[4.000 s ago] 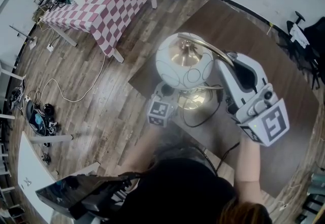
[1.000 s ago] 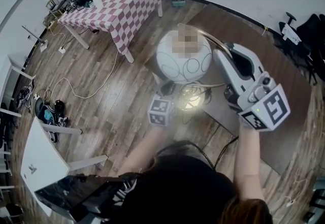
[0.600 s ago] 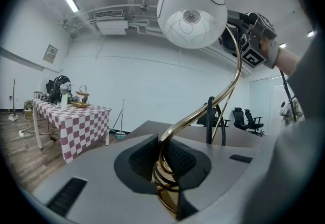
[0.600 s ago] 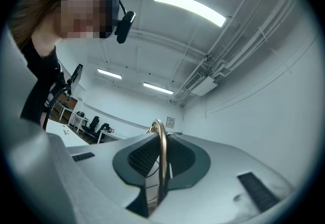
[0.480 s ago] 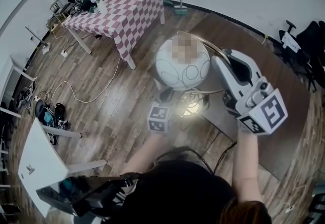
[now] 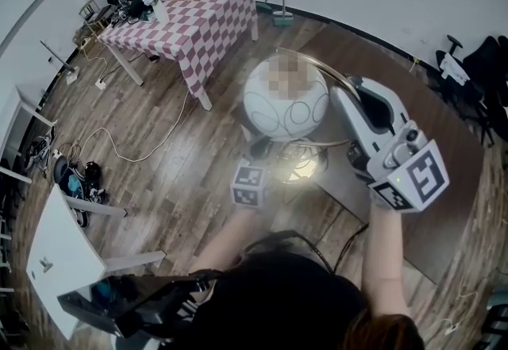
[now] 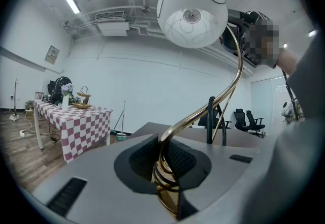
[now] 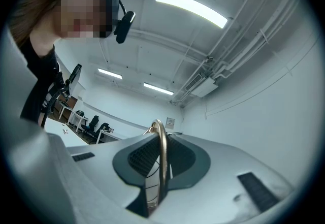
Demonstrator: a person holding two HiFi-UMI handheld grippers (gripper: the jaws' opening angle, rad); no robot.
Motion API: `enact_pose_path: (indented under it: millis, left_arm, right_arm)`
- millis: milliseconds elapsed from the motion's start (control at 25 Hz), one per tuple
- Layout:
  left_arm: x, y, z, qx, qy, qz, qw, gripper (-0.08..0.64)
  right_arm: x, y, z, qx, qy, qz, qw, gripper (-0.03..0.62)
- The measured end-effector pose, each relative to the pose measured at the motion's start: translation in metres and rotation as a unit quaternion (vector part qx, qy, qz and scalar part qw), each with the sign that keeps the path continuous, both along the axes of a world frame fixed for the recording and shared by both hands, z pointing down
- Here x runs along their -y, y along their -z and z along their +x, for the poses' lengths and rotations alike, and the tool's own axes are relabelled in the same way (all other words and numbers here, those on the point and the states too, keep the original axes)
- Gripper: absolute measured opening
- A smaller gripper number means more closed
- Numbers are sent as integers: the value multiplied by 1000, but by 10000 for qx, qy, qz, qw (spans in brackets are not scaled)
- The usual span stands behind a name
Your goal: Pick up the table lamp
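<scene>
**Table lamp gripped in both tongs over the counter**

The dark counter (image 6: 448,130) spreads below and beyond both tongs; I cannot tell whether the lamp's base has left it. The table lamp (image 6: 290,114) stands between the two tongs, its white globe high above the left tongs (image 7: 163,159). Those are clenched on the gold stem (image 7: 213,99) low down, just over the coils at the base. The right tongs (image 8: 160,162) are clenched on the thin upper curve of the same stem. To lift well, I judge both hands should rise together at one pace. Keeping the heavy globe upright over the base should stop the slim stem from twisting or sliding in the pads.
</scene>
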State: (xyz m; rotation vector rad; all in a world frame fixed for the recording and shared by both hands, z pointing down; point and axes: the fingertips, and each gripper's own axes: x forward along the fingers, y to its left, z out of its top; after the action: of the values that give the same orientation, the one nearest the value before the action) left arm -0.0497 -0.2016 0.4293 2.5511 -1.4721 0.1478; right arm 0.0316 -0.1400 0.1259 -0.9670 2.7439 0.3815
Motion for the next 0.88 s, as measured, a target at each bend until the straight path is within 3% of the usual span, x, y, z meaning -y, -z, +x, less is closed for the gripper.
enact_pose_path:
  millis: [880]
  left_arm:
    - [1,-6,21,13,80,-117,9999,34]
  right_arm:
    - [1,-5,22,-69,27,-37,10000,40]
